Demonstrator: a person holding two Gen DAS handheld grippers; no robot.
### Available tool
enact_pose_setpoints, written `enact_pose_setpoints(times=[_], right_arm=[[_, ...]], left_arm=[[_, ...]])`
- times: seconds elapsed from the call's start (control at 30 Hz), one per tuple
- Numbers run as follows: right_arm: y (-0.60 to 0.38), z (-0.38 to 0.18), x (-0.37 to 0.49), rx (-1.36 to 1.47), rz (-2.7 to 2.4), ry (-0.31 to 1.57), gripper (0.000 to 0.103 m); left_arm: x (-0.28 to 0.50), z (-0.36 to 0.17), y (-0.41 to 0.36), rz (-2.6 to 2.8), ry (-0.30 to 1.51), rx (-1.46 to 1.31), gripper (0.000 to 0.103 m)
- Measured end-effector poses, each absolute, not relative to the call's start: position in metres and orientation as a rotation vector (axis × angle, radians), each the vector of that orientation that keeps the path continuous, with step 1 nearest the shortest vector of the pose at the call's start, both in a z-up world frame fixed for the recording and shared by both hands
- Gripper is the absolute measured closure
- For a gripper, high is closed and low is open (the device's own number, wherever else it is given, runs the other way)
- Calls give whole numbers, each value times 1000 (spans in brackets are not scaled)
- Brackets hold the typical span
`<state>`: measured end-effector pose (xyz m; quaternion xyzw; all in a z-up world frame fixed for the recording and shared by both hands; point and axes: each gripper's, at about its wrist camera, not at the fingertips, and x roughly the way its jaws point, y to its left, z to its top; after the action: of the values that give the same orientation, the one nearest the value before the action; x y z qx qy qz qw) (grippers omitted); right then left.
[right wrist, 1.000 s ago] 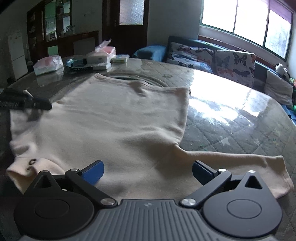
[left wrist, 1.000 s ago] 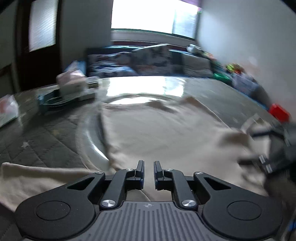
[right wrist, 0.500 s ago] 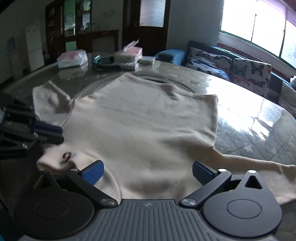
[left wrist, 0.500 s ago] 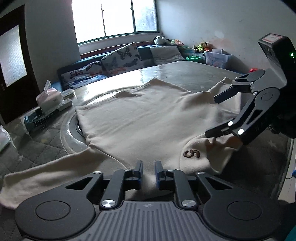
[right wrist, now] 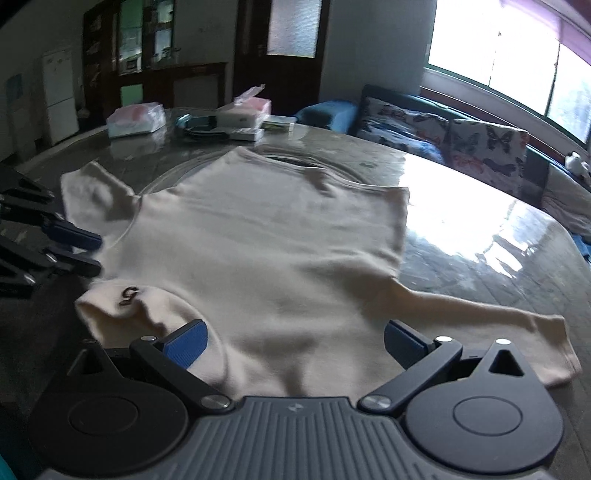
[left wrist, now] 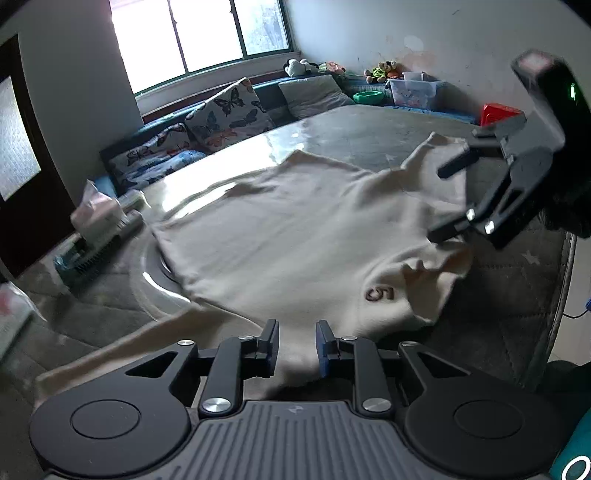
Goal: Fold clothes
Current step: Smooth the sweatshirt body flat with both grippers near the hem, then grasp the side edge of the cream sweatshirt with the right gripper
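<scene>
Both grippers hover over the cream sweater (right wrist: 266,251): left fingers (left wrist: 271,343) narrowly parted, right fingers (right wrist: 188,341) spread wide.

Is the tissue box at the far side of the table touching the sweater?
Apart. The right wrist view shows a strip of bare table between the tissue box and the nearest edge of the sweater.

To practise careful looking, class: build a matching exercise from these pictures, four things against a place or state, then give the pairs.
Things:
1 sweater
2 right gripper
3 tissue box
4 butterfly cushions

Place or state:
a below the window
b spread out on the table
c jaws wide open
d on the table, beyond the sweater

Pairs: 1-b, 2-c, 3-d, 4-a
</scene>
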<state>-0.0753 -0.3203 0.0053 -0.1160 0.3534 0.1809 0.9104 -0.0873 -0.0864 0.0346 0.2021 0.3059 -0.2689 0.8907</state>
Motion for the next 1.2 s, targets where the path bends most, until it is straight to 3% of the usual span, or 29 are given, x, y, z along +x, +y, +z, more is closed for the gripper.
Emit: enact_pose_setpoints(times=[0.27, 0.77, 1.07, 1.13, 1.2], right_arm=[[-344, 3, -77, -217, 315, 749, 0], [-448, 9, -55, -17, -24, 714, 13], [-524, -7, -24, 124, -239, 724, 40], [-529, -11, -22, 141, -244, 728, 52], [-534, -14, -20, 157, -245, 730, 55]], left_arm=[[-77, 52, -90, -519, 598, 361, 61], [-58, 36, -163, -603, 600, 238, 49], [-56, 30, -184, -621, 616, 246, 48], [-56, 28, -187, -621, 621, 250, 48], [-55, 27, -189, -622, 624, 253, 48]])
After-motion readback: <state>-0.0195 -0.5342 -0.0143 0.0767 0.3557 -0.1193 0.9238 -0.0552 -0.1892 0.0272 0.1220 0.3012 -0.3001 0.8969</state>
